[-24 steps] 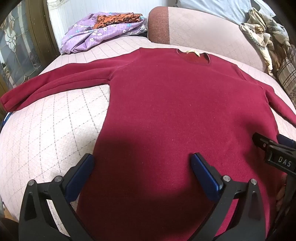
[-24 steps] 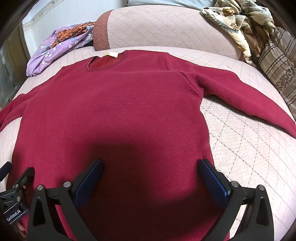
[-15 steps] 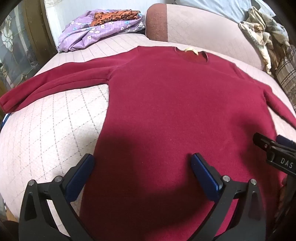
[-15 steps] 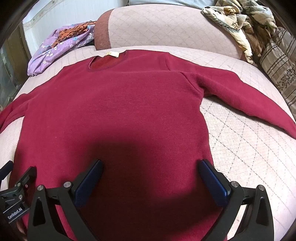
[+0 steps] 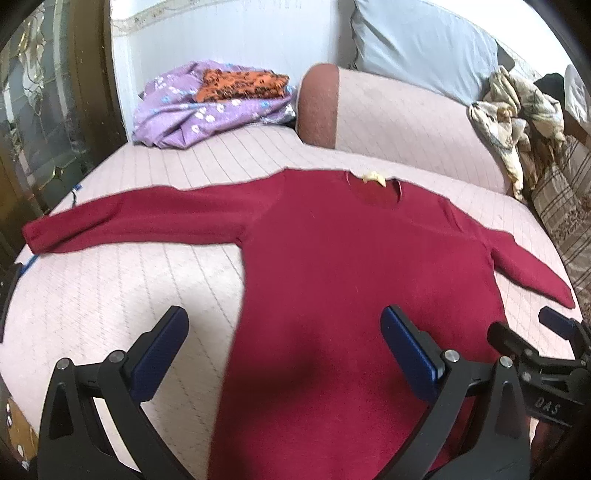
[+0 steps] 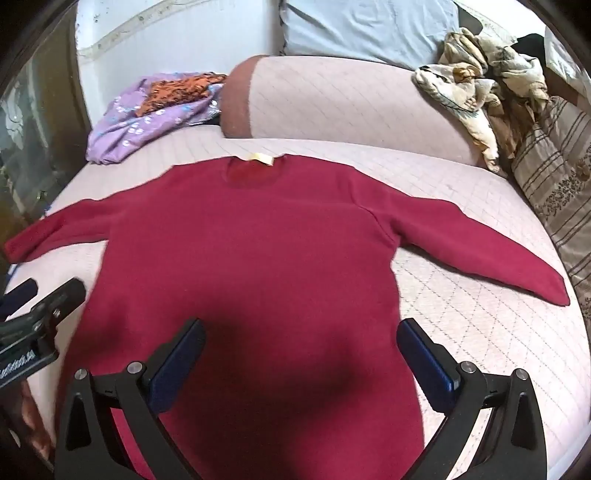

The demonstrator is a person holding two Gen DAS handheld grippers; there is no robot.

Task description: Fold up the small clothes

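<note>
Both views show the dark red long-sleeved knit sweater (image 5: 343, 266) spread flat on the quilted pink bed (image 5: 122, 280). Left wrist view: the left hand-held gripper (image 5: 284, 354), released, hovers over the sweater's hem; take the left sleeve first. Right wrist view: the right hand-held gripper (image 6: 301, 363), also released, should mirror it.

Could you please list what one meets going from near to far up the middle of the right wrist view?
right gripper, open → red sweater → its yellow neck label → quilted bolster → light blue pillow
</note>
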